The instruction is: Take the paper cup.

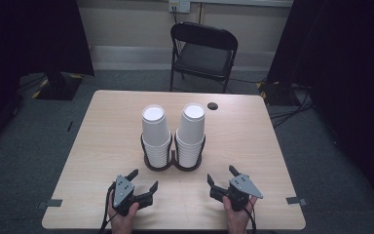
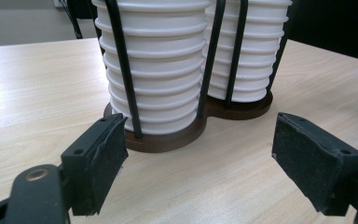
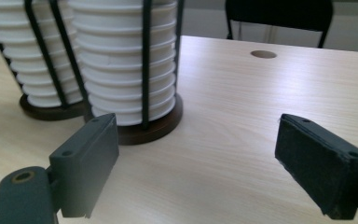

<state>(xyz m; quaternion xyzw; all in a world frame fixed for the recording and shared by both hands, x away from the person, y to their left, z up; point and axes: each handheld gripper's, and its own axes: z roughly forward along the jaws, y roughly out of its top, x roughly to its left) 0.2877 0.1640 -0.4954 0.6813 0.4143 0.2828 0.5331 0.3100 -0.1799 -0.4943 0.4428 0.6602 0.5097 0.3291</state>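
Two stacks of white paper cups, the left stack (image 1: 155, 134) and the right stack (image 1: 191, 132), stand mouth-down in a dark wire holder (image 1: 171, 163) at the centre of the desk (image 1: 253, 141). The left gripper (image 1: 142, 179) at seven o'clock and the right gripper (image 1: 222, 175) at five o'clock rest on the desk, fingers spread wide and empty, both aimed at the holder, probably ready to lift a cup.

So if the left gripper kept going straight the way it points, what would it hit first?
Probably the left cup stack in its holder: it sits dead ahead between the open fingers of the left gripper, though the gap's depth is unclear.
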